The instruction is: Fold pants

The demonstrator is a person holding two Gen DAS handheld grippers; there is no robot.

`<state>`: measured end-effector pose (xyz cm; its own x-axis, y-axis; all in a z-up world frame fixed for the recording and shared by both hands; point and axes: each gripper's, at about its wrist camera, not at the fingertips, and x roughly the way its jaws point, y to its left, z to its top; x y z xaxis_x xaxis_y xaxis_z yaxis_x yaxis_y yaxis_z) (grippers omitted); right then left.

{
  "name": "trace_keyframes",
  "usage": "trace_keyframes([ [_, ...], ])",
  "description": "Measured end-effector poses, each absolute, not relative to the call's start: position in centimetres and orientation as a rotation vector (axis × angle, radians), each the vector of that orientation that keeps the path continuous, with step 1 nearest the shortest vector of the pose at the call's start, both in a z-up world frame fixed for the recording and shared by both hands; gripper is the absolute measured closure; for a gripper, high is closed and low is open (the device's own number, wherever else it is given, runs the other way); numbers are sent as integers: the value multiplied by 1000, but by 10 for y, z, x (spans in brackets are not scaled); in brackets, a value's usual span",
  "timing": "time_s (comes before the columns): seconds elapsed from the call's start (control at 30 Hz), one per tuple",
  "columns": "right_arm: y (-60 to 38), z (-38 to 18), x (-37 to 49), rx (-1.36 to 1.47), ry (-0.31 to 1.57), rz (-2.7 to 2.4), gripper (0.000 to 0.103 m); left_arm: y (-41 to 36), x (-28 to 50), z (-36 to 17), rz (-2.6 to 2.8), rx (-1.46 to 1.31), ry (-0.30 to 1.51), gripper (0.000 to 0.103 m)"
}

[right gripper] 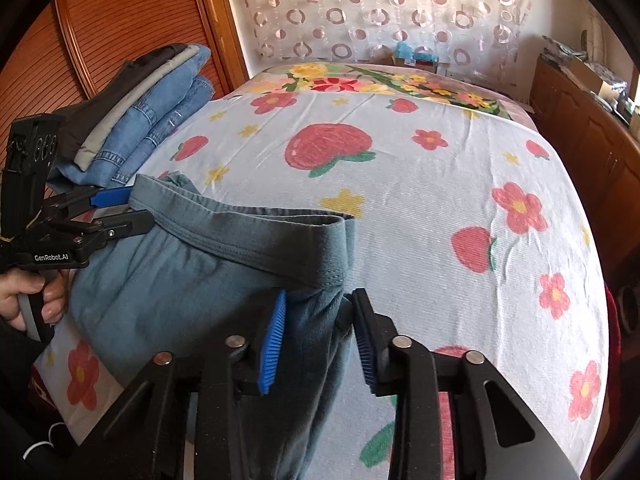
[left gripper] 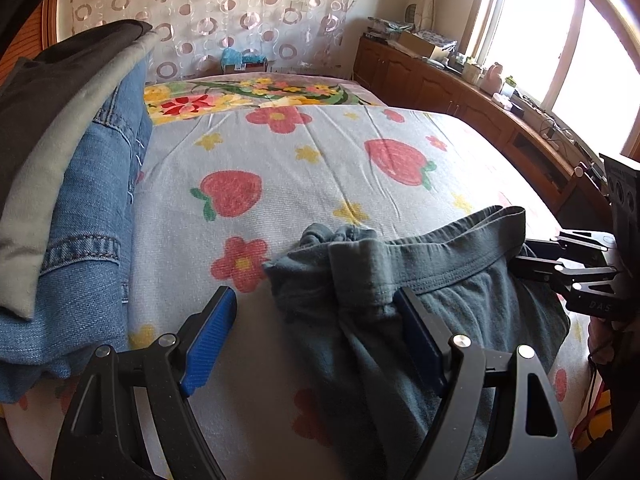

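The soft grey-teal knit cotton pants lie bunched at the near edge of the bed's strawberry-and-flower print sheet. Light and limp, they should sag and crease freely (best held by the thicker stitched waistband). The right gripper pinches that waistband end; the left gripper gapes wide, gripping nothing.

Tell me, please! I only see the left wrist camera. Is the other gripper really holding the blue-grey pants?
Observer: It looks so. The right gripper has its jaws closed on a bunch of the pants, just under the waistband.
Operator: Who holds my gripper?
Observer: A hand is wrapped around the handle of the left gripper.
Operator: Is anything written on it?
Observer: Yes, a white label on its side reads GenRobot.AI.
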<state>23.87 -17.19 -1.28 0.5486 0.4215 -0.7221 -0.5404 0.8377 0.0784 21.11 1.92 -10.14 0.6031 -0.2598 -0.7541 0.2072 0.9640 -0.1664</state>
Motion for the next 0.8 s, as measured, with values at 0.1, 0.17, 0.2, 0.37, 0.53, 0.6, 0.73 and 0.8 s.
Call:
trace_keyframes([
  [0.1, -172, -14, 238, -162, 803, 572, 71, 19, 211, -102, -270, -62, 884, 22],
  [0.17, -173, -14, 237, -157, 799, 573, 71, 20, 212, -102, -279, -68, 885, 27],
  [0.2, -173, -14, 237, -156, 797, 572, 71, 20, 211, -102, -292, -77, 887, 30],
  [0.37, -174, -15, 236, -155, 786, 572, 71, 16, 211, -100, -332, -90, 893, 51],
  [0.53, -175, -16, 234, -151, 781, 579, 78, 10, 209, -98, -355, -82, 884, 67],
  [0.6, -176, -16, 234, -146, 783, 589, 81, 9, 210, -97, -353, -80, 884, 67],
  [0.73, -177, -16, 233, -137, 786, 600, 86, 11, 211, -97, -351, -91, 889, 67],
  [0.8, -177, -16, 233, -132, 788, 602, 87, 11, 211, -97, -350, -88, 887, 67],
])
